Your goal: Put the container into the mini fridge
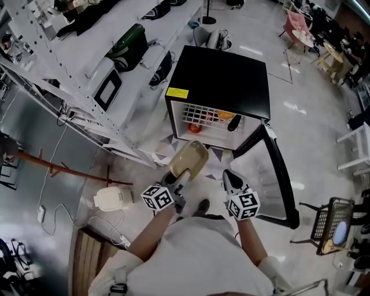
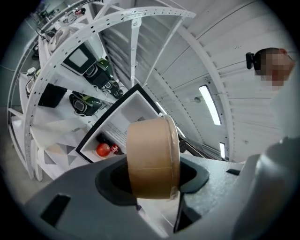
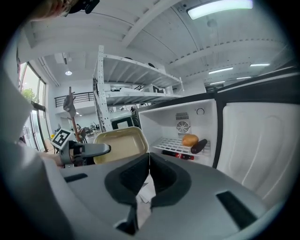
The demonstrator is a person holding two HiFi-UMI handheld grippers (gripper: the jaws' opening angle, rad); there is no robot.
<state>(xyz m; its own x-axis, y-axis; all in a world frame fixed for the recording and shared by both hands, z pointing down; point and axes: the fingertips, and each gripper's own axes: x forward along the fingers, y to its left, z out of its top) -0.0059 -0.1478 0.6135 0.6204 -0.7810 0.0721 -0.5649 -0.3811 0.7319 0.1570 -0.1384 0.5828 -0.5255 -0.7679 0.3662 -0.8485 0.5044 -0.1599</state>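
Fridge (image 1: 225,75) door open. Left gripper (image 1: 180,177) pinches container (image 1: 190,160) just in front of the opening, not yet inside. Right gripper (image 1: 231,180) jaws pressed together, empty. Remaining: insert, release.

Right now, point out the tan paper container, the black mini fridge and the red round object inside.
tan paper container (image 1: 191,161), head view, broad face.
black mini fridge (image 1: 225,75), head view, top panel.
red round object (image 1: 195,128), head view, middle.

floor (image 1: 312,87): glossy pale grey | left: white metal rack (image 1: 75,63) | ceiling (image 3: 154,21): white, strip lights (image 3: 220,7) | far corner: pink chair (image 1: 296,22)
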